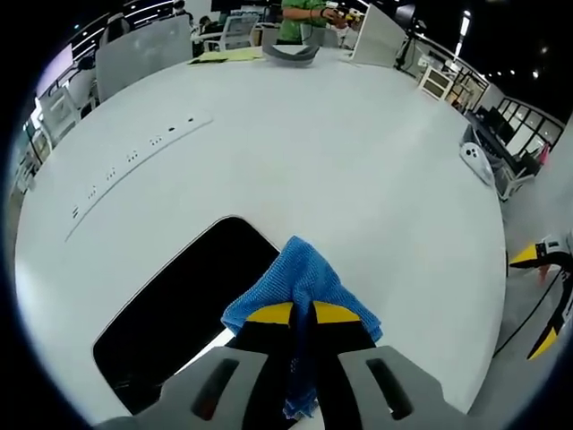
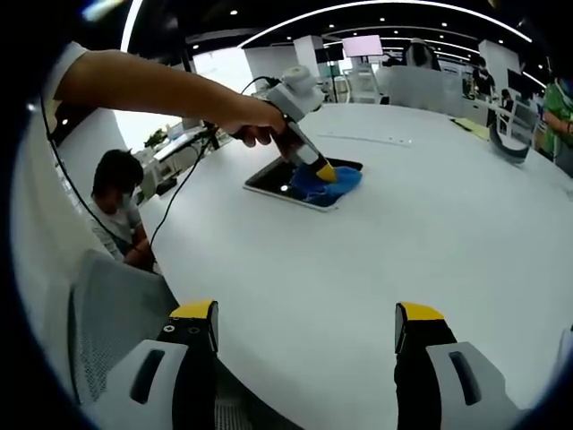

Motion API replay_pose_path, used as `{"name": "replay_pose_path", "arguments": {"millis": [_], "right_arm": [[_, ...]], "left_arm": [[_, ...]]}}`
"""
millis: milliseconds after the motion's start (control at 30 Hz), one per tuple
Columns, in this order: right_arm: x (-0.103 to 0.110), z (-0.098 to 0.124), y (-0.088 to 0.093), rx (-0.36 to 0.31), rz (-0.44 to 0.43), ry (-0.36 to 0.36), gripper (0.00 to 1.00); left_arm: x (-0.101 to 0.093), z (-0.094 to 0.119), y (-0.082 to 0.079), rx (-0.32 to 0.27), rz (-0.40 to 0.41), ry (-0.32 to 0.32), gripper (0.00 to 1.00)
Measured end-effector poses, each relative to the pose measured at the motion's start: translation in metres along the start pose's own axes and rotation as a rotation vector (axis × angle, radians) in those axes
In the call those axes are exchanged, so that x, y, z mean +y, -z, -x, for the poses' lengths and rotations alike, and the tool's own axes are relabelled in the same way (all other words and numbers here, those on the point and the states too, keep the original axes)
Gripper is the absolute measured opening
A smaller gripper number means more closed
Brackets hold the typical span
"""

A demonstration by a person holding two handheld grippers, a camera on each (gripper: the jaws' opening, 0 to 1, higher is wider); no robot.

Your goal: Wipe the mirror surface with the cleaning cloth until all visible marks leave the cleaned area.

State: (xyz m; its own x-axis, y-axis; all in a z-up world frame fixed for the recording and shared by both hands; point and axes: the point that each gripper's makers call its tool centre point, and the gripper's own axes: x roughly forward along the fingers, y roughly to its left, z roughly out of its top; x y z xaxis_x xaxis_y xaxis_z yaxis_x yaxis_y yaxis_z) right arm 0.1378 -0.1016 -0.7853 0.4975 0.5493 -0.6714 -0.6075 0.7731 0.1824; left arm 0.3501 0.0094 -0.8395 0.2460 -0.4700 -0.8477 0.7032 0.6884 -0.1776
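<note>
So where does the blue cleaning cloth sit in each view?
Left gripper view: blue cleaning cloth low centre, clamped in the left claw, over the mirror's edge.
Right gripper view: the cloth upper centre, under the left claw's tip, lying on the mirror.
Shared landmark: the dark mirror on the white table.

Blue cloth coarse-knit; mirror glossy dark; table smooth matt white.

Open-plan office or lab: large white round table, grey mesh office chair, ceiling strip lights, distant desks.
</note>
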Motion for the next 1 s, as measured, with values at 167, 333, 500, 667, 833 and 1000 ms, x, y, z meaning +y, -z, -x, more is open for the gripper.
{"name": "replay_pose_path", "arguments": {"millis": [167, 333, 500, 667, 833, 1000], "right_arm": [[0.000, -0.001, 0.000, 0.002, -0.001, -0.002, 0.80], [0.000, -0.002, 0.000, 0.000, -0.003, -0.003, 0.80], [-0.002, -0.002, 0.001, 0.001, -0.007, 0.001, 0.80], [-0.003, -0.002, 0.003, 0.004, -0.012, 0.002, 0.80], [-0.003, -0.002, 0.005, 0.003, -0.018, 0.003, 0.80], [-0.005, -0.002, 0.006, 0.004, -0.023, 0.005, 0.80]], "left_arm": [[0.001, 0.000, -0.001, 0.001, 0.000, -0.003, 0.05], [0.004, -0.001, -0.004, 0.002, 0.002, -0.009, 0.05], [0.006, -0.002, -0.007, -0.002, 0.003, -0.013, 0.05], [0.010, -0.003, -0.010, -0.003, 0.001, -0.019, 0.05], [0.013, -0.005, -0.014, -0.011, -0.010, -0.027, 0.05], [0.013, -0.006, -0.015, -0.023, -0.050, -0.034, 0.05]]}}
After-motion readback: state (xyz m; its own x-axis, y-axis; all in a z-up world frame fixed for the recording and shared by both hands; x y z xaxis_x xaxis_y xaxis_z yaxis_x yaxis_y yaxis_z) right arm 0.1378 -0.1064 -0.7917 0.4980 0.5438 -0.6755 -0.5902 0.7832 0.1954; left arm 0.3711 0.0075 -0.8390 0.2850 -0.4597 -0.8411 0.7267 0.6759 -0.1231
